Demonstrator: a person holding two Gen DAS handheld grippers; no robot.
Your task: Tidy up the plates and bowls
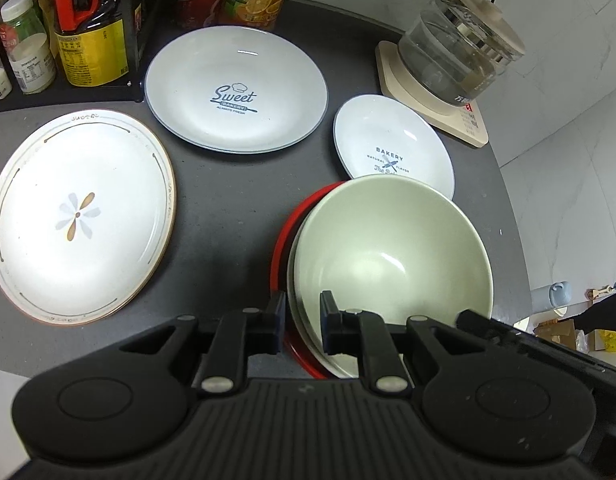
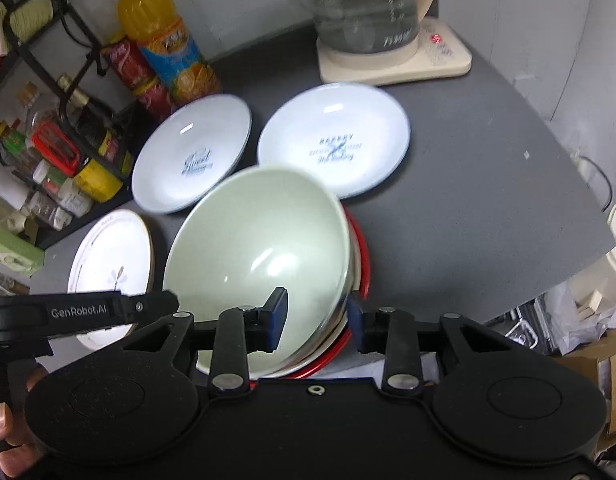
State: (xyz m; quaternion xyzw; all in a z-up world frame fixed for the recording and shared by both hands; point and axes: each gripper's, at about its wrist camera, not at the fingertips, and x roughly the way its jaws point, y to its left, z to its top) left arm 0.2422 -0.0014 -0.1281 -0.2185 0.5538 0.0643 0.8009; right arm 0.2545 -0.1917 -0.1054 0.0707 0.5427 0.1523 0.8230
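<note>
So far, only the bowls look gathered: a green bowl [image 1: 388,252] sits nested in a white one on a red plate [image 1: 285,236], near the counter's front edge. Both the left gripper [image 1: 301,312] and right gripper [image 2: 316,316] straddle the stack's rim, jaws apart, not clamped. 3 plates remain spread out singly: the flower plate [image 1: 79,216], Sweet plate [image 1: 235,88] and Bakery plate [image 1: 392,140].
</note>
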